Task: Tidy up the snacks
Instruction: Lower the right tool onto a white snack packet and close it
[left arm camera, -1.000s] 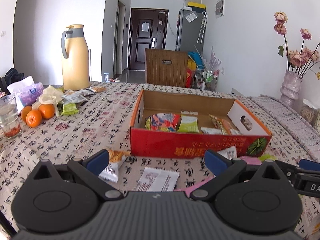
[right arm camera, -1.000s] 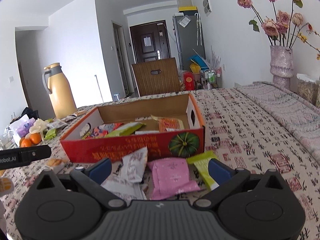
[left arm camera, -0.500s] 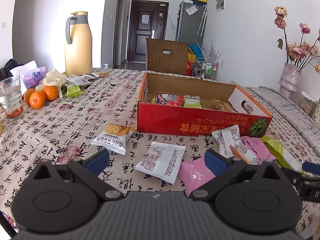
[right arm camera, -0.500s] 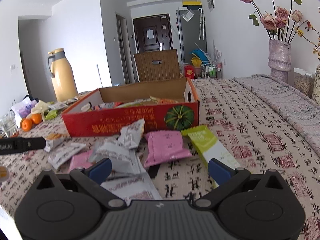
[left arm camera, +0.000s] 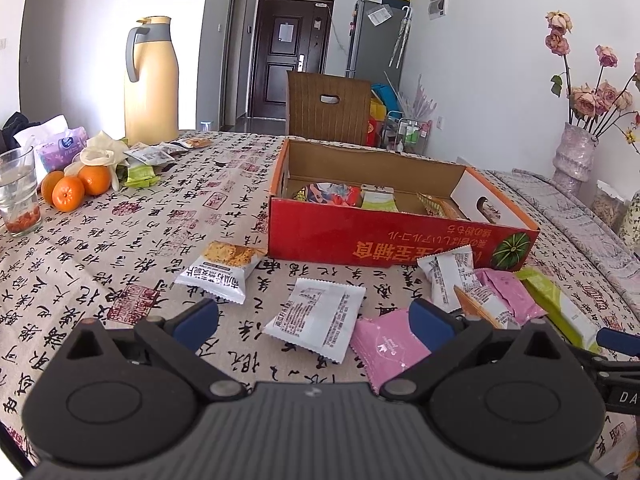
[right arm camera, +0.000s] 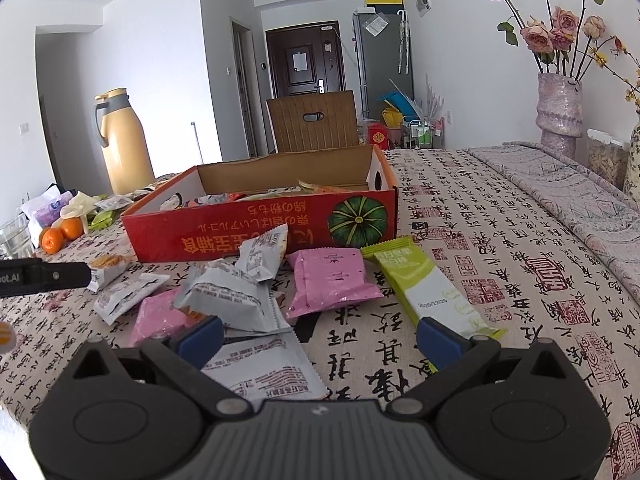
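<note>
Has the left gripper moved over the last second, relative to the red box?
Yes. The left gripper has backed away from the red box: packets once hidden under its fingers, like the white packet, now lie in front of them.

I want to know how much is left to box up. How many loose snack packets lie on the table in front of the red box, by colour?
White packets: 5
Pink packets: 2
Green packet: 1
Total: 8
</note>
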Demonstrator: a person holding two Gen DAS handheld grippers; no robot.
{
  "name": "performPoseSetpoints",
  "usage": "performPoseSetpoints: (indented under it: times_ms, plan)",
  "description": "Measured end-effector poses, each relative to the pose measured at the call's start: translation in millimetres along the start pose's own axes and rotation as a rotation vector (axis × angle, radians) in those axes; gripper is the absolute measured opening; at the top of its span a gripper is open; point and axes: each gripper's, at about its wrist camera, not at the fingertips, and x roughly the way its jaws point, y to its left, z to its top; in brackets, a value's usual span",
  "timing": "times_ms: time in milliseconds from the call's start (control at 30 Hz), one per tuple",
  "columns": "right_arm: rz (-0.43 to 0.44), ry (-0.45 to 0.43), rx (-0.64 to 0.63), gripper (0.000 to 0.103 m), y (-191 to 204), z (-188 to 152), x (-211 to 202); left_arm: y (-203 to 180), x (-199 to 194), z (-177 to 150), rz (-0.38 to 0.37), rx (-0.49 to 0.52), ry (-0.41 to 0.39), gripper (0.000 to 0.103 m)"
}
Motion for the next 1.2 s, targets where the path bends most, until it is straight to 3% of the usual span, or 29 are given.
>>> performPoseSetpoints:
  times_ms: [800, 967, 1067, 1200]
  plan:
    - [0.051, 0.116, -0.072, 0.101, 25, -16, 31, 1, 5, -15, 0.001, 0.035, 0.063, 0.103]
    - [0.038, 0.107, -0.124, 0.091, 33, -21, 32, -1, 5, -17, -0.013, 0.038, 0.063, 0.103]
    - [0.055, 0.093, -0.149, 0.077, 36, -23, 29, -1, 5, -17, -0.014, 0.035, 0.066, 0.103]
    - [0.078, 0.078, -0.162, 0.051, 38, -24, 24, -1, 5, -17, -0.012, 0.033, 0.066, 0.103]
